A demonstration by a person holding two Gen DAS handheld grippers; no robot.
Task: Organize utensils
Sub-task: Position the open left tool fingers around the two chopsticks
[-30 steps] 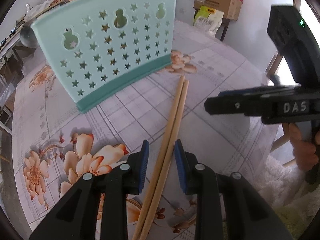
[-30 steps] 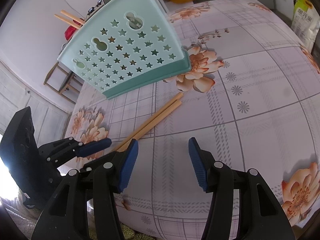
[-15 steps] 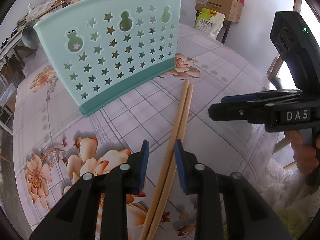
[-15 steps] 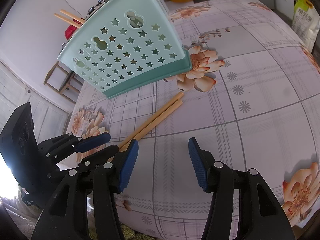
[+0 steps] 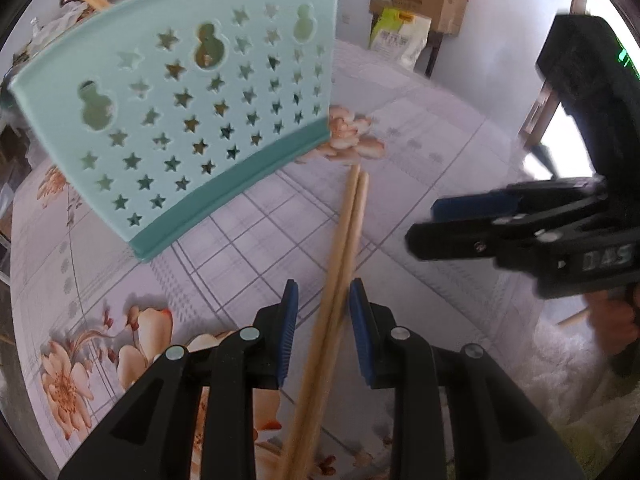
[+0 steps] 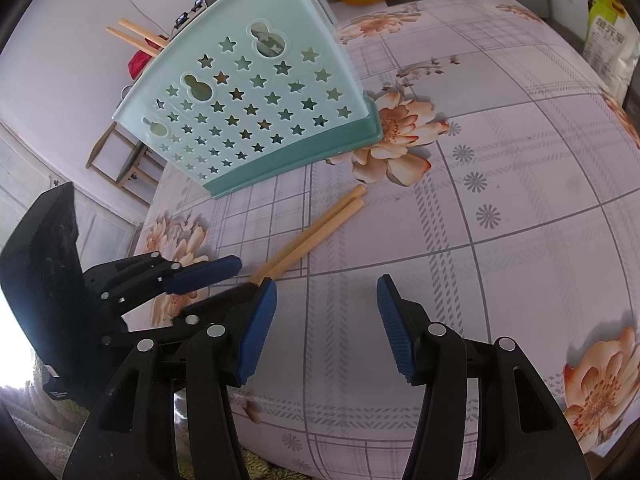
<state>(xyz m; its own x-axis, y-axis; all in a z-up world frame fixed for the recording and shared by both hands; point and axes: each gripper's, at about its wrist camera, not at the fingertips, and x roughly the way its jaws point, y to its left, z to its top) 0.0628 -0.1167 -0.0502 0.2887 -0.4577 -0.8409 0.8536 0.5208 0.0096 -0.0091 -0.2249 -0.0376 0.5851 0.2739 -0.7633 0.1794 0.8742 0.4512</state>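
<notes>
Chopsticks (image 5: 344, 248) are lying between the pads of my left gripper (image 5: 322, 322), which are standing slightly apart beside them, not pinching. My right gripper (image 6: 326, 322) is hovering spread wide over bare tablecloth (image 6: 520, 184), holding nothing. The pair's far ends are reaching toward the holder (image 5: 192, 108) standing beyond, near a printed flower.

chopsticks (image 5: 340, 264) between parted left tongs (image 5: 323, 332).
</notes>
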